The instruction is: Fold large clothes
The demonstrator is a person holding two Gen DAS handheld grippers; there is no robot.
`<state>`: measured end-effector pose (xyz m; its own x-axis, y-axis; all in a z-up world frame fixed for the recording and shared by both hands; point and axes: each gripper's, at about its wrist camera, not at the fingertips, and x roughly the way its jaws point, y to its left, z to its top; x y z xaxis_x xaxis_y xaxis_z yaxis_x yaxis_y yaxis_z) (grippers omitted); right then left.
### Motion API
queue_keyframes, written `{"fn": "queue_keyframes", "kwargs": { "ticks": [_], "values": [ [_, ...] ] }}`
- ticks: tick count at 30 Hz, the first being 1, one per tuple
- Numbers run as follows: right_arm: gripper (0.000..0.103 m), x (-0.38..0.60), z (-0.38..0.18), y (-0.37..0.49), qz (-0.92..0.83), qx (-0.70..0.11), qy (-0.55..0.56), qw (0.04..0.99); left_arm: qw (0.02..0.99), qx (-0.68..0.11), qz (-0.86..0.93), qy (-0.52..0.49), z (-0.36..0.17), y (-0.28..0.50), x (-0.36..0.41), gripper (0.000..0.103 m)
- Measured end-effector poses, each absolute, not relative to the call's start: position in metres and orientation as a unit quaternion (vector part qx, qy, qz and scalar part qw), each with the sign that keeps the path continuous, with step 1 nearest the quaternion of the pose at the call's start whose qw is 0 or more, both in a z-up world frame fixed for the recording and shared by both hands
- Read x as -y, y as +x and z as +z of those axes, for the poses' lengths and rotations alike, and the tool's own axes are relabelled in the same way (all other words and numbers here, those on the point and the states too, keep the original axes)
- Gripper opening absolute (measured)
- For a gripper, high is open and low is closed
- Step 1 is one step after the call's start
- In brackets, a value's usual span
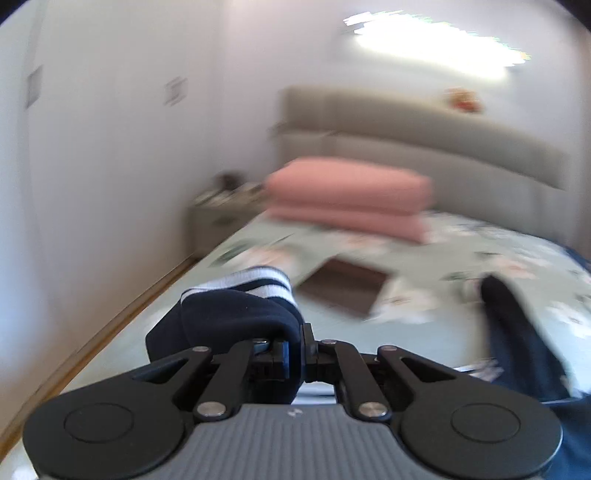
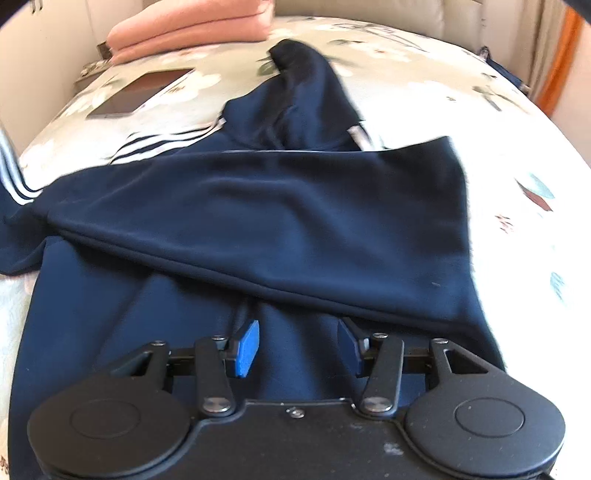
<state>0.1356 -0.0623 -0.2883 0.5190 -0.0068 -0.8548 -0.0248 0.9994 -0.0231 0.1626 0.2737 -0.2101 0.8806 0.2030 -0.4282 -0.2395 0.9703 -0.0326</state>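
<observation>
The navy jacket lay spread over the near half of the bed, its hood pointing toward the headboard end, and one sleeve was folded across the body toward the right edge; the left gripper had its jaws closed on the other sleeve near the striped cuff, lifted above the left edge of the bed; the right gripper hovered just over the lower body of the jacket with its jaws apart and nothing between its blue pads.

To do this fold well, I judged that the left gripper should carry the cuff across the chest, level and without haste, so the sleeve lies flat upon the first one; the right gripper could press the body near the hem, so the cloth does not slide; the brown book and pink blankets near the far left corner were well apart from the work.
</observation>
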Motion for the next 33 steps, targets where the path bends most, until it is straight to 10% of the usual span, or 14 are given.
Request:
{"fn": "queue_keyframes", "kwargs": {
  "ticks": [6,10,17,33],
  "values": [
    [0.059,0.104,-0.272,0.119,-0.034,-0.481,0.006,0.876,0.983,-0.171,-0.055,0.032,-0.193,0.172,-0.122,0.009],
    [0.059,0.131,-0.269,0.118,-0.053,-0.481,0.022,0.875,0.949,-0.257,-0.175,0.052,-0.25,0.191,-0.038,0.058],
    [0.059,0.149,-0.275,0.15,0.007,-0.459,0.029,0.888,0.889,-0.417,-0.185,0.051,-0.341,0.159,-0.038,0.05],
    [0.078,-0.026,-0.276,0.246,0.189,-0.433,-0.068,0.879,0.9,-0.436,-0.03,-0.008,-0.302,0.107,-0.133,0.05]
  ]
}}
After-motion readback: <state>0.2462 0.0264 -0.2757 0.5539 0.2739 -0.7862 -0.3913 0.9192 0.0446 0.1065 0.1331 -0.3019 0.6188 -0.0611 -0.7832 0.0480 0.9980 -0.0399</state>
